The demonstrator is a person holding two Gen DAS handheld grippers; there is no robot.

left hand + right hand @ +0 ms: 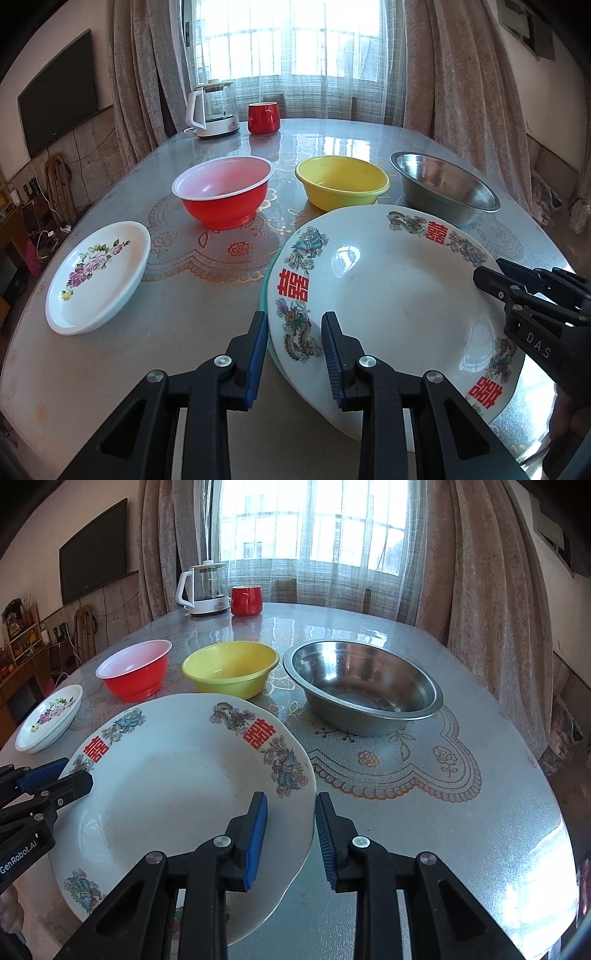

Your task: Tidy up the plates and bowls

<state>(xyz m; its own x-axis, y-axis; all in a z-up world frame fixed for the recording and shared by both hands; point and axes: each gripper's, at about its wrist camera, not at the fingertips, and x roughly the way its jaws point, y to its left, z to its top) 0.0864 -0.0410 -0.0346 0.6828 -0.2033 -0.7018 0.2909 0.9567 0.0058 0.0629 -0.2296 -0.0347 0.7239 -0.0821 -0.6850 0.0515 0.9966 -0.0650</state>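
Big white plate (399, 295), shallow, with red double-happiness characters and dragon-and-phoenix prints round its broad rim, sits at the near side of the table (207, 295); in the left view a pale greenish edge shows under its left rim, possibly a second plate beneath, I cannot tell. My left gripper (293, 354) straddles the plate's left rim, jaws narrowed with blue pads on either side of the edge; a gap shows at the pads, so I cannot say they press. My right gripper (291, 836) does the same at the right rim, one pad over the plate, the other outside it above the table, gap also visible. Behind the plate runs a row: red bowl (223, 190) with white inside, yellow bowl (341, 184), steel bowl (364, 686), each apart from its neighbour. A small white plate (98, 277) with pink flowers lies at the left, near the table edge. Kettle (214, 110) and red cup (263, 117) stand far back by the curtain. Bare glossy tabletop to the right of the big plate, over the lace mat (399, 760).
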